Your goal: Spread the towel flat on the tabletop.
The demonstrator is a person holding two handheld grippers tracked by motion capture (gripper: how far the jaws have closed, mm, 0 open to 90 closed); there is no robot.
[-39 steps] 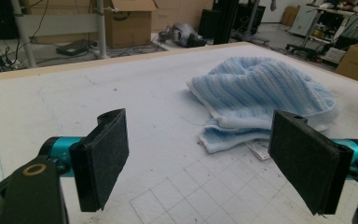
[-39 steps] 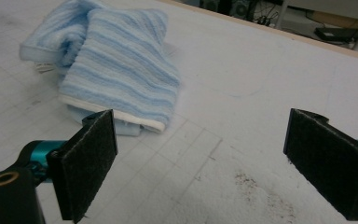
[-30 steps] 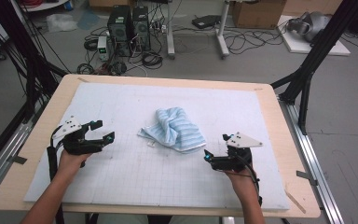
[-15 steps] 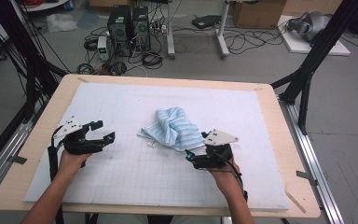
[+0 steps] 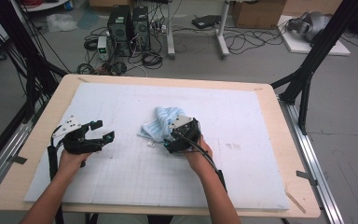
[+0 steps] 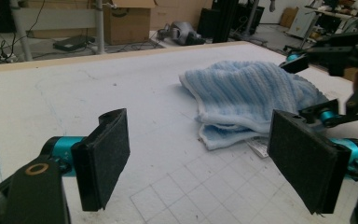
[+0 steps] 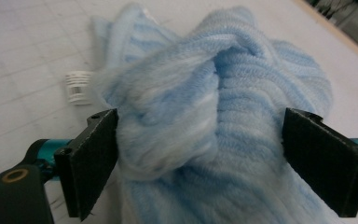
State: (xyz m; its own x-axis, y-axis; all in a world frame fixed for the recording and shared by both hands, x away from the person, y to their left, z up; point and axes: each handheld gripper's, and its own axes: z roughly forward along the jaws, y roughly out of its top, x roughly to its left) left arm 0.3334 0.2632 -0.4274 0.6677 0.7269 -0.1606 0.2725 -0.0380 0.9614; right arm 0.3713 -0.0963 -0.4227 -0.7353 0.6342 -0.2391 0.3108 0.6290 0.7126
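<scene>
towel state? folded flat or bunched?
Bunched. The blue towel sits heaped in rumpled folds on the white mat, not spread.

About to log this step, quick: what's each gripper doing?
Left gripper: open, holding nothing.
Right gripper: open, jaws either side of the blue towel, not clamped.

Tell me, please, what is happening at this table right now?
A person holds a two-jaw gripper in each hand over a white gridded mat. The right gripper is at the crumpled blue striped towel, its open fingers on either side of a raised fold but not yet closed on it. The left gripper is open, off to the left and apart from the towel, holding nothing. A small white tag sticks out at the towel's edge.
</scene>
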